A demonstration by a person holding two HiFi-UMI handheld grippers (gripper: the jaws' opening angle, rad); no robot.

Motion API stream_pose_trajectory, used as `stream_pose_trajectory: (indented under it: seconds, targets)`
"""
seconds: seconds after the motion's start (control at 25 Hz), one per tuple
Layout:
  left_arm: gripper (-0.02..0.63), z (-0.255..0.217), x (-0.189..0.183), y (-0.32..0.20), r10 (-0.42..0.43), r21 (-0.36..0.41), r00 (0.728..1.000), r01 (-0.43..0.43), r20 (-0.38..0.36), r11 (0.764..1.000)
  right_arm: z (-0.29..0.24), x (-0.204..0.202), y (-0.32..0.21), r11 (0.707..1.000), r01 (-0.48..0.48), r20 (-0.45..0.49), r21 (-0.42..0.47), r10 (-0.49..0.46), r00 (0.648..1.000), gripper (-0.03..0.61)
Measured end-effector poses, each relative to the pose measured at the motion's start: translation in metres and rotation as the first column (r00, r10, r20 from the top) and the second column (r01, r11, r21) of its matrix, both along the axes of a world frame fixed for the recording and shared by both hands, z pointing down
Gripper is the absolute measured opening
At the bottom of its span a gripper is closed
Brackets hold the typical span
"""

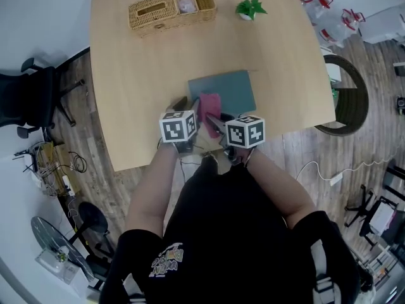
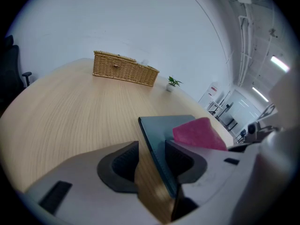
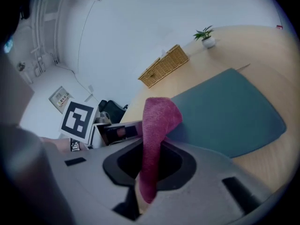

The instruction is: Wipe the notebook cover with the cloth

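Notebook [image 1: 231, 86], teal cover, flat on the table [image 1: 145, 75] near its front edge, with the left gripper [image 2: 152, 157] spread astride its near corner, not clamping, and the right gripper [image 3: 150, 162] pinching the pink cloth [image 3: 158, 116] by that corner — risk: the unpinned book likely slides under the stroke, or the narrowly held cloth bunches.

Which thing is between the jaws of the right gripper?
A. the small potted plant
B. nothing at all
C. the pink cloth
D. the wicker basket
C: in the right gripper view, the right gripper is closed on the pink cloth, which stands up from between its jaws beside the notebook.
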State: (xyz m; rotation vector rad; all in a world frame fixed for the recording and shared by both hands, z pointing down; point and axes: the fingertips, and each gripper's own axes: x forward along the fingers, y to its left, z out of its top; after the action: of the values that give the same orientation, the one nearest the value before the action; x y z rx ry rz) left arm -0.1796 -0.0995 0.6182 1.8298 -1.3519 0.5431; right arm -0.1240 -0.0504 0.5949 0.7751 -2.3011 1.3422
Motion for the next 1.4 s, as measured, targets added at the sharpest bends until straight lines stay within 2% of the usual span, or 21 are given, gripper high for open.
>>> stream_pose_trajectory:
  seconds: [0.2, 0.48, 0.84, 1.16, 1.4]
  targets:
    - [0.167, 0.001, -0.001, -0.001, -0.001, -0.004, 1.0, 0.001, -0.004, 1.0, 0.01, -0.025, 0.017, 0.997, 0.06, 0.011, -0.046, -0.06, 0.998, 0.063]
    - [0.166, 0.001, -0.001, 0.0, 0.002, -0.003, 1.0, -0.002, -0.005, 1.0, 0.016, -0.009, 0.01, 0.993, 0.118, -0.078, 0.002, -0.118, 0.99, 0.061]
    - [0.166, 0.001, -0.001, 0.0, 0.004, -0.002, 1.0, -0.004, 0.0, 1.0, 0.017, 0.035, -0.012, 0.998, 0.066, -0.118, 0.018, -0.063, 0.991, 0.061]
    - [0.166, 0.001, -0.001, 0.0, 0.003, 0.002, 1.0, -0.003, 0.007, 1.0, 0.021, 0.09, -0.032, 0.999, -0.05, -0.13, 0.008, 0.051, 0.99, 0.063]
    - [0.166, 0.001, -0.001, 0.0, 0.003, 0.005, 1.0, -0.003, 0.011, 1.0, 0.022, 0.111, -0.033, 0.998, -0.053, -0.161, 0.021, 0.056, 0.985, 0.061]
